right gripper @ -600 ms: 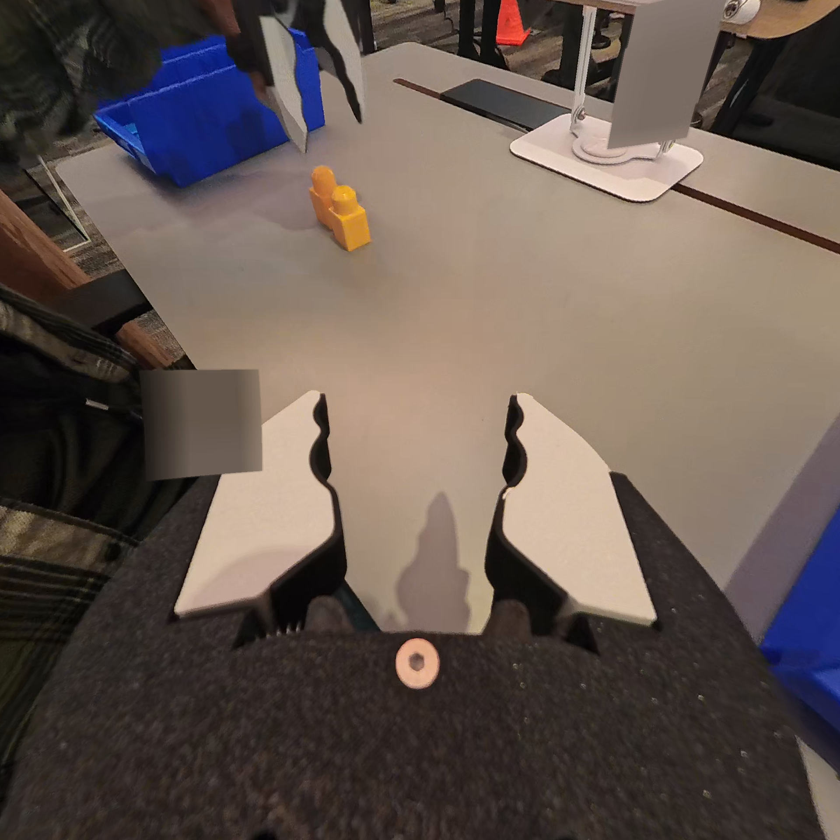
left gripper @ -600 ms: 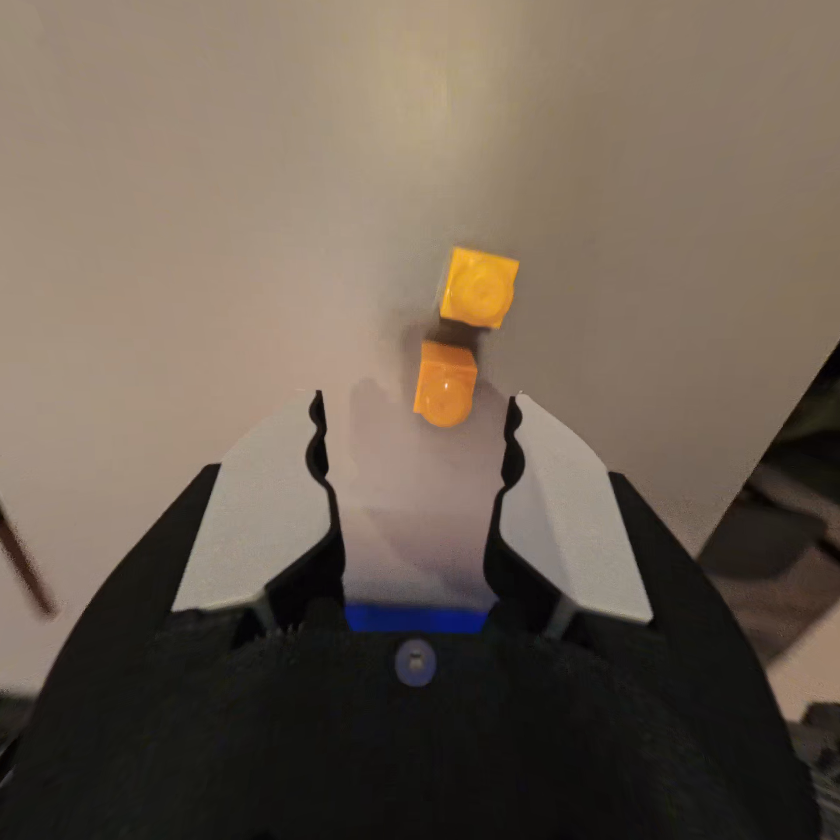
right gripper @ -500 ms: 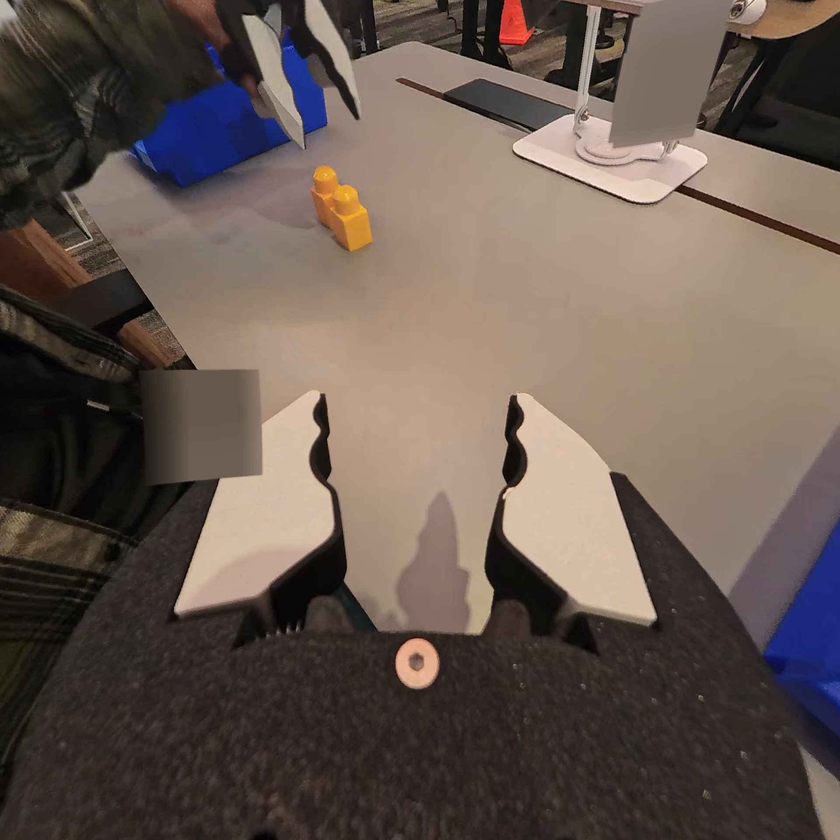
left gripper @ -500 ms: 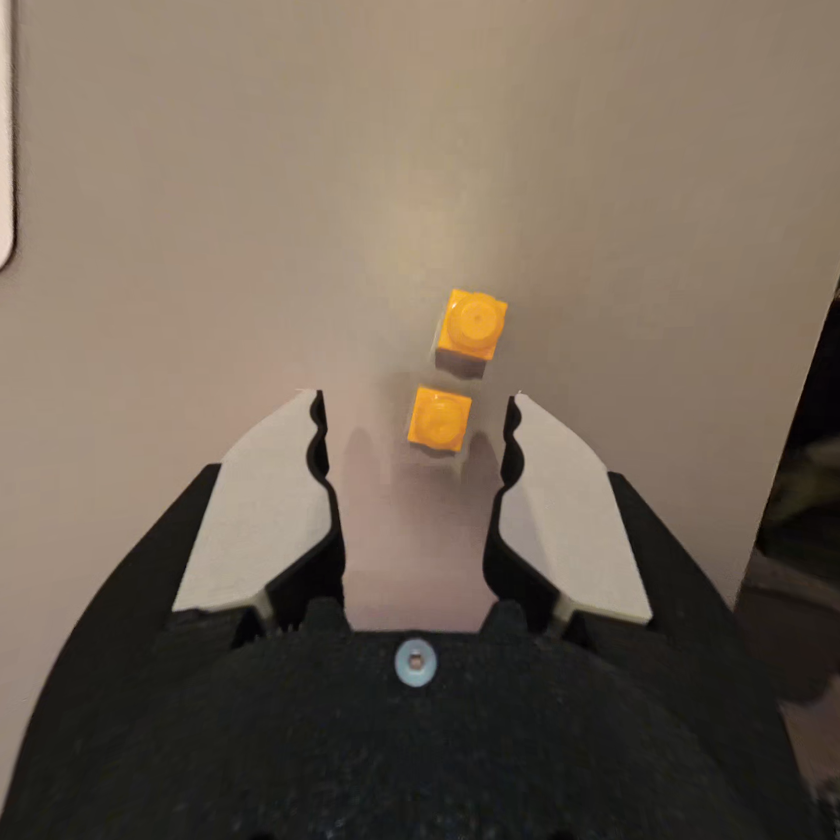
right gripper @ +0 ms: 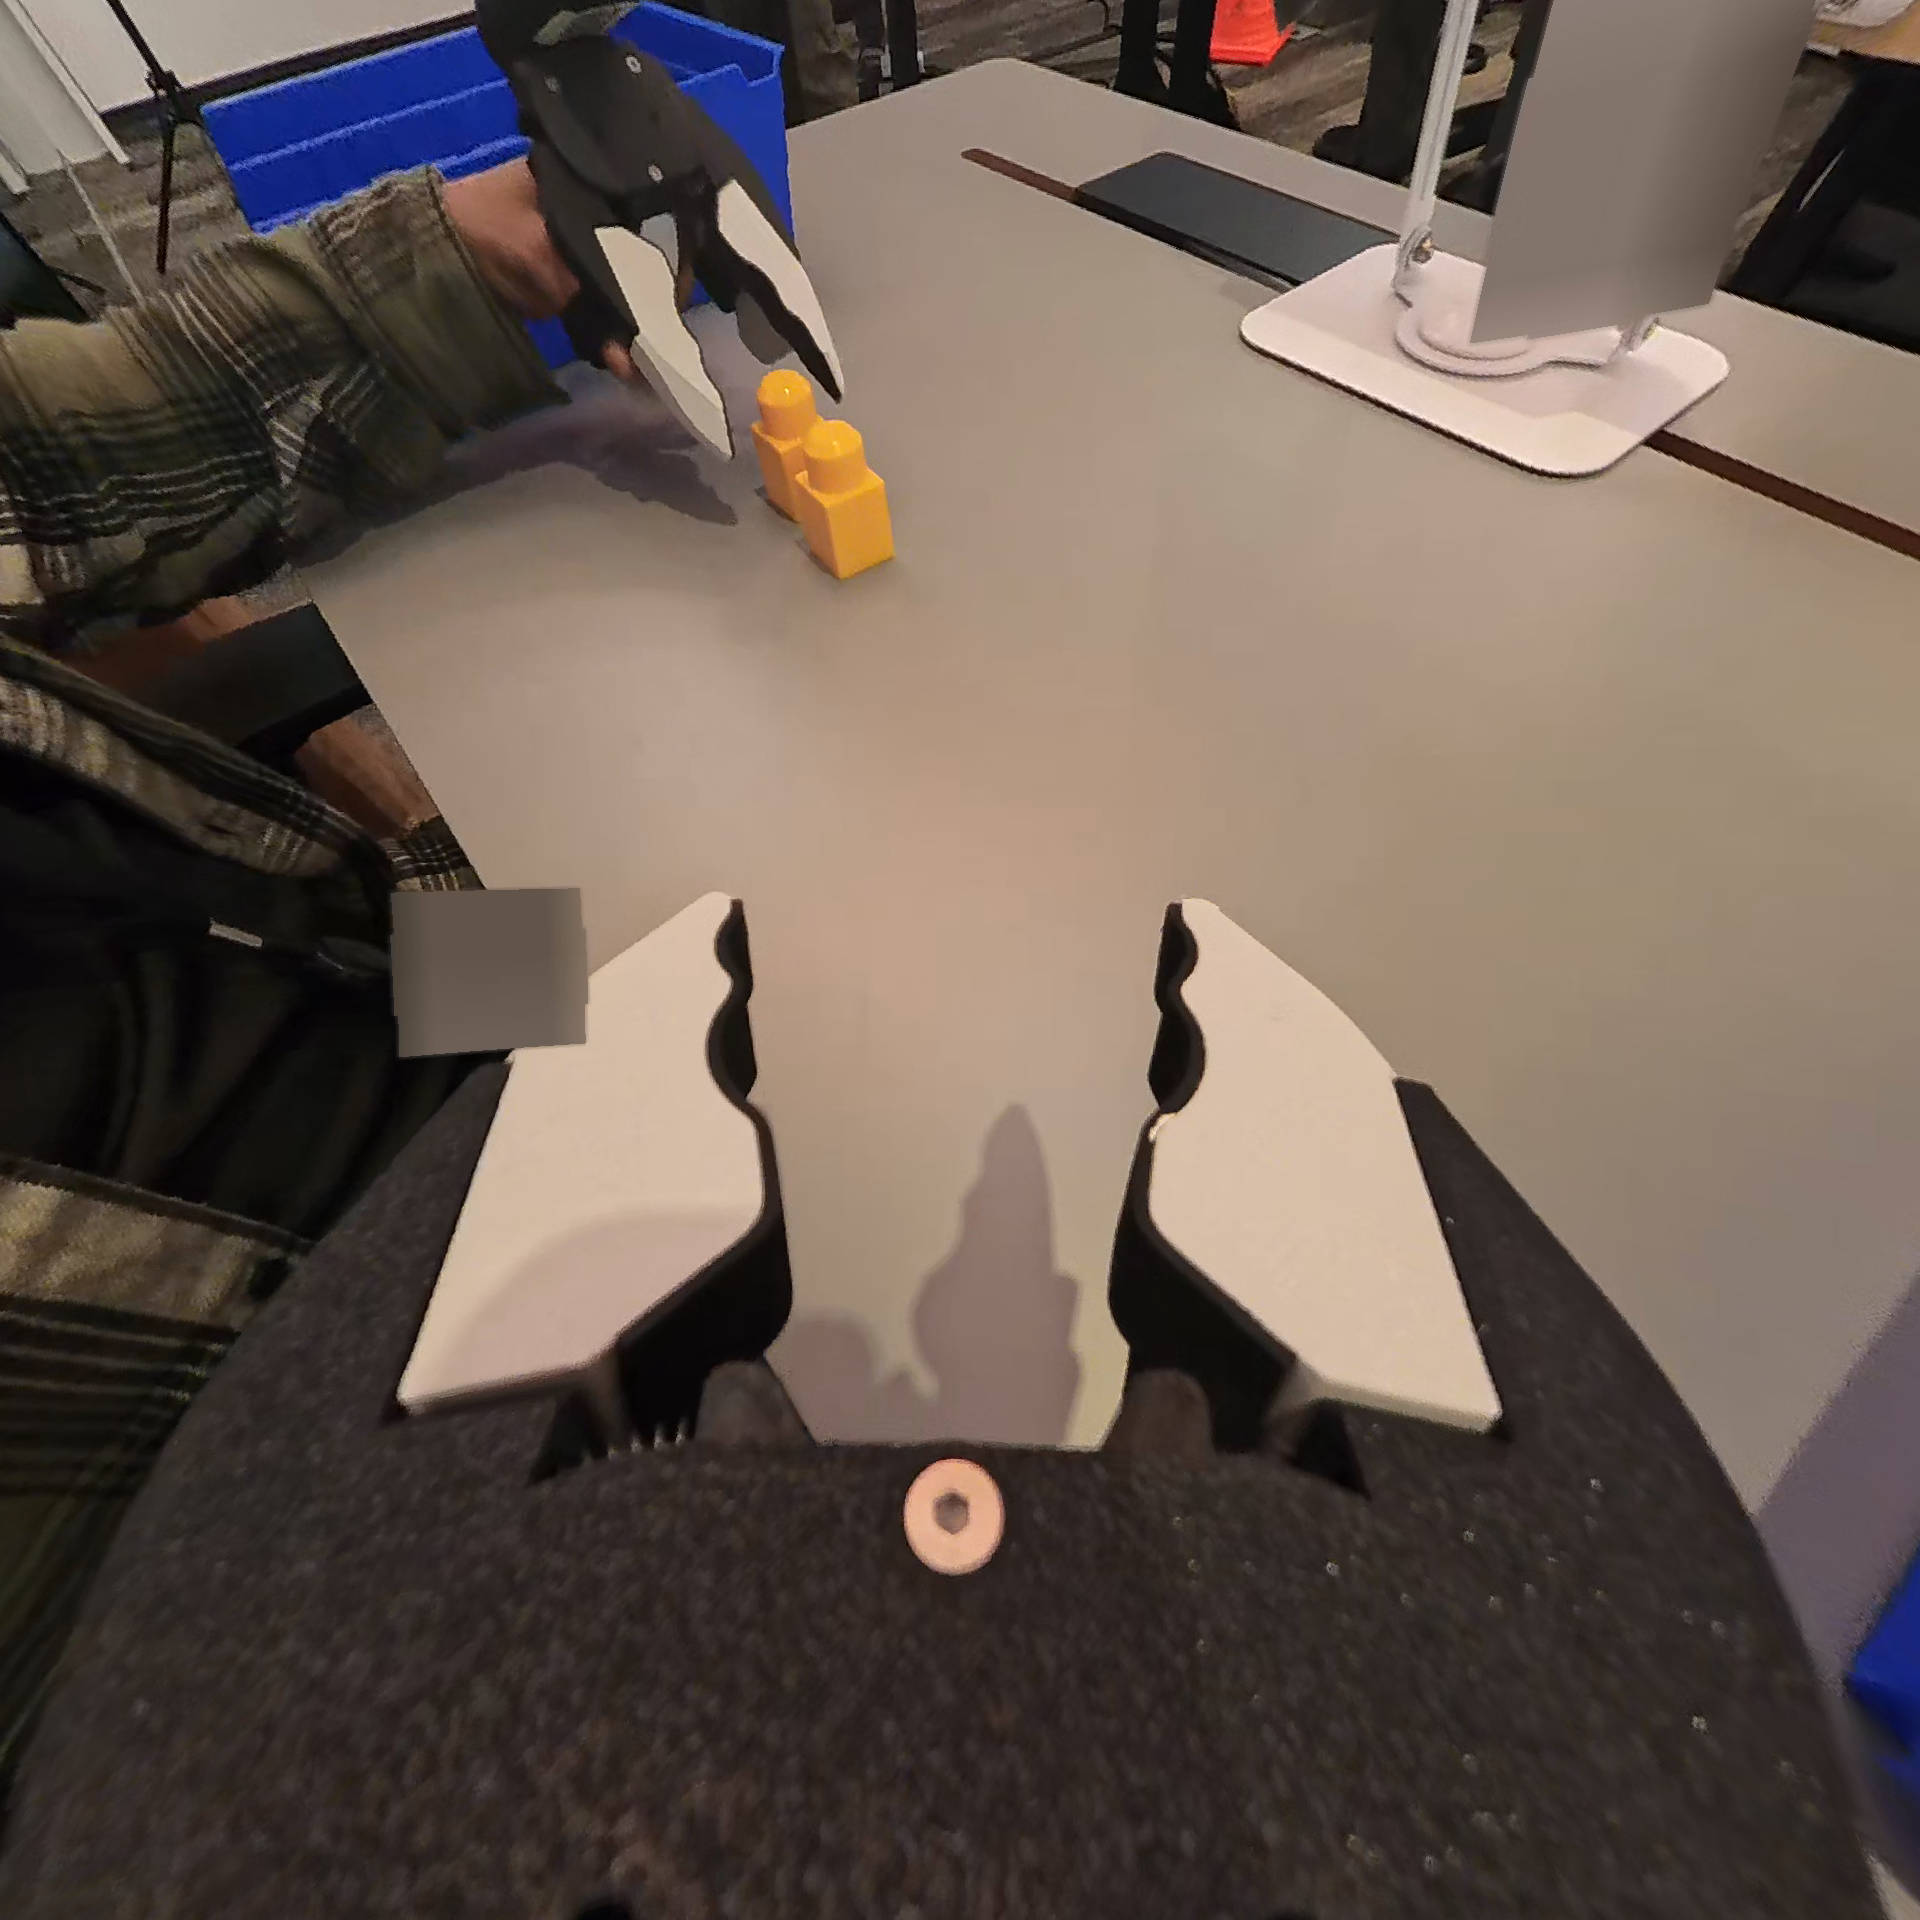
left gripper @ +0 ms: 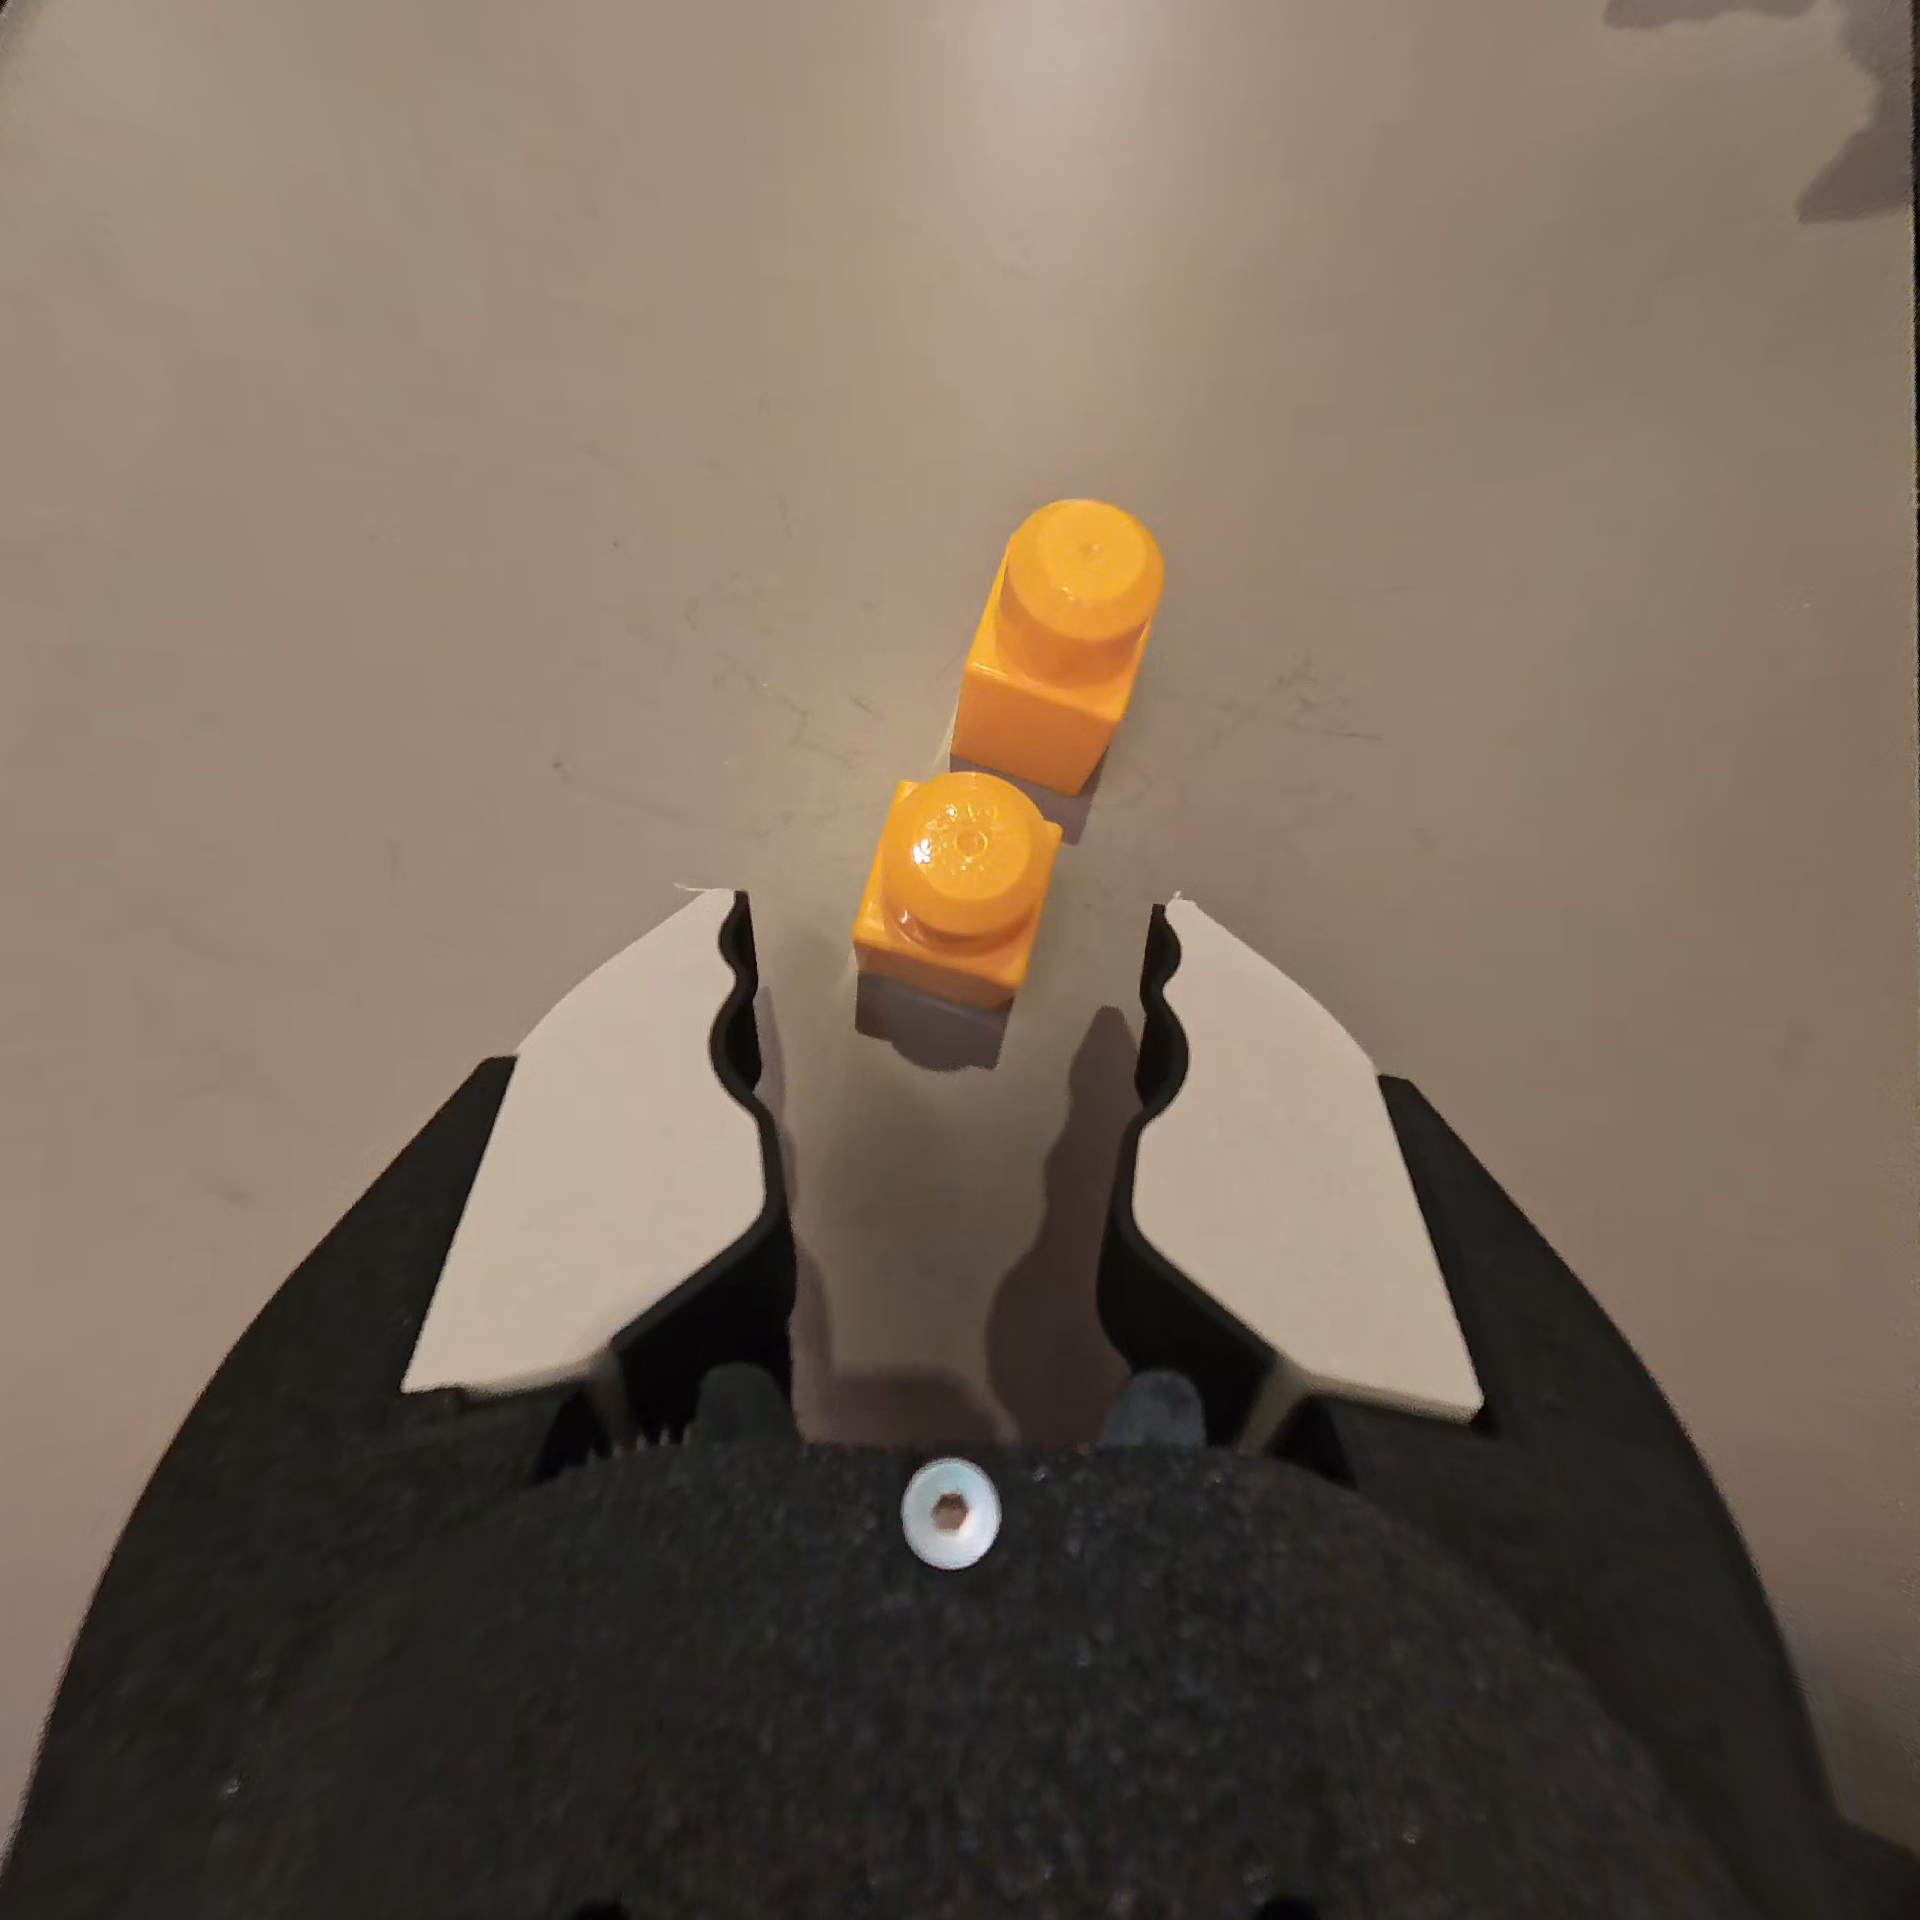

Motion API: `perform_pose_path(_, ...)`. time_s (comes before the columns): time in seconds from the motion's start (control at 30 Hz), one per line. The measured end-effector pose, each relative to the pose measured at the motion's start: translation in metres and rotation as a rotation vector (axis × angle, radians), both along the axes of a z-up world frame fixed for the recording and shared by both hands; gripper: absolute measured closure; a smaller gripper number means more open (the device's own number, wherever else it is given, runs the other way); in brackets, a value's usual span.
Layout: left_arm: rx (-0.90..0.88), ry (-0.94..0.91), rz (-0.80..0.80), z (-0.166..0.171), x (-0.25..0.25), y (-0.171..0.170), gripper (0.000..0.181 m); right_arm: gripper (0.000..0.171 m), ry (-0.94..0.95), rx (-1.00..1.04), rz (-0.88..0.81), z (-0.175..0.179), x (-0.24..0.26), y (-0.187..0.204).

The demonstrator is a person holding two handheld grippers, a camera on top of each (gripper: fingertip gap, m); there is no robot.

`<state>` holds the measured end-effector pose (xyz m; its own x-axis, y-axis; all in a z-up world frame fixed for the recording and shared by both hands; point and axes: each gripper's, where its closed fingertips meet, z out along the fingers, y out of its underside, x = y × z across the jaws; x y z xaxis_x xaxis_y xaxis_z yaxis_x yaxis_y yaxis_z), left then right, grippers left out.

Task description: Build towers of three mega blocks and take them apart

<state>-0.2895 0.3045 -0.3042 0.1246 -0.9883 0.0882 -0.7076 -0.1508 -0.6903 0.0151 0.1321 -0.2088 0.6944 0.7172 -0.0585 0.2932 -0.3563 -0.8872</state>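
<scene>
Sleeve (right gripper: 208, 416) of plaid cloth at far left ends at the left gripper (left gripper: 951, 904), spread wide and empty above two glossy orange blocks (left gripper: 956, 894) (left gripper: 1055, 675), square-bodied, round-studded, upright and side by side on smooth grey table (right gripper: 1143, 675). Right gripper (right gripper: 951, 914) gapes wide, empty, nearer.

You have no readable text, label, brand, number or sign in either view. The stud of the nearer orange block (left gripper: 961, 883) carries faint embossed marks, too small for you to make out.
</scene>
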Motion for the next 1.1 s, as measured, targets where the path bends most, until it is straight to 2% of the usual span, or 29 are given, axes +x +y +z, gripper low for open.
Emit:
perform_pose_path(0.27, -0.005, -0.053, -0.008, -0.002, 0.000, 0.000, 0.112, 0.096, -0.012, -0.018, 0.100, -0.007, -0.042, 0.031)
perform_pose_path(0.5, -0.011, -0.063, -0.027, -0.003, 0.002, -0.005, 0.113, 0.092, -0.027, 0.023, 0.283, -0.013, -0.120, 0.087)
perform_pose_path(0.67, -0.013, -0.051, -0.032, -0.007, 0.003, -0.007, 0.112, 0.093, -0.070, 0.021, 0.408, -0.035, -0.179, 0.121)
perform_pose_path(0.87, -0.017, -0.062, -0.029, -0.005, 0.004, -0.008, 0.112, 0.093, -0.140, -0.011, 0.493, -0.063, -0.226, 0.142)
perform_pose_path(1.1, -0.022, -0.057, -0.024, -0.006, 0.002, -0.007, 0.113, 0.098, -0.131, -0.033, 0.537, -0.070, -0.249, 0.151)
